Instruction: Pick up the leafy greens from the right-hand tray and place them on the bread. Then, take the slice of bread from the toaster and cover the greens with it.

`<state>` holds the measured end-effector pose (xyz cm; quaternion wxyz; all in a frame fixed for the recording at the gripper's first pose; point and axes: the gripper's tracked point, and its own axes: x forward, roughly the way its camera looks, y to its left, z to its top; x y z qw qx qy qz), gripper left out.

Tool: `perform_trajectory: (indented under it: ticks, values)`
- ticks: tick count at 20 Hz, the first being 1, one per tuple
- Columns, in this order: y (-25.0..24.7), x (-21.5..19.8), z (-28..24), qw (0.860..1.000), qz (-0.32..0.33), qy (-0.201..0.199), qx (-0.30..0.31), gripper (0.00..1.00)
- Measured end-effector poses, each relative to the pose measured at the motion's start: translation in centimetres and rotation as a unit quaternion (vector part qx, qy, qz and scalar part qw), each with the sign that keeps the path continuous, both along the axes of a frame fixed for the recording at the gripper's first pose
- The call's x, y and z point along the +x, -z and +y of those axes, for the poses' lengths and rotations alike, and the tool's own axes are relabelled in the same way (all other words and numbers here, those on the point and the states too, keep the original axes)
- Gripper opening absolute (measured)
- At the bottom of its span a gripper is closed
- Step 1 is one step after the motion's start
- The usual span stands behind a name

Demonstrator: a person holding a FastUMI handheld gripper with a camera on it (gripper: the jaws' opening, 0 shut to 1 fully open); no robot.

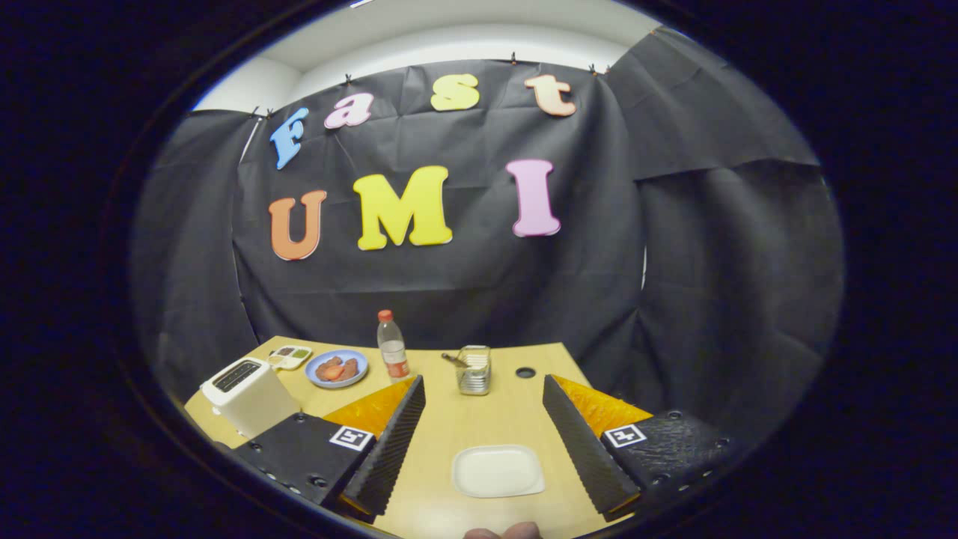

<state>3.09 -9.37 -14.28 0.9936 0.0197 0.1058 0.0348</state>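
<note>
At ten o'clock from the gripper (pixel 483 419) stands the white toaster (pixel 249 394); its slots look dark and whether a slice sits inside is hard to tell. Beyond it lies a small tray (pixel 290 356) with greenish bits, too small to identify. At eleven, a blue plate (pixel 337 368) and a bottle (pixel 392 349). At twelve, a jar (pixel 474 370). The fingers stand wide apart, gripping nothing, a white tray (pixel 498 471) lying between them. A fingertip (pixel 503 532) is cut off at six o'clock.
</note>
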Motion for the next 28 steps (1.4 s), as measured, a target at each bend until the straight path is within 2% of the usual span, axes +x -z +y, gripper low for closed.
perform_trajectory:
  ticks: [4, 7, 11, 17, 28]
  values:
    - [-6.4, -3.7, -3.3, 0.999, -0.049, -0.018, 0.002, 0.96]
    - [-9.1, -5.1, -4.6, 0.997, -0.078, -0.015, 0.006, 0.96]
    - [-10.7, -6.0, -3.5, 0.996, -0.09, -0.018, 0.011, 0.96]
    - [-12.7, -7.1, -1.0, 0.995, -0.101, 0.006, 0.016, 0.96]
    - [-15.5, -6.3, 2.8, 0.993, -0.116, 0.032, 0.005, 0.96]
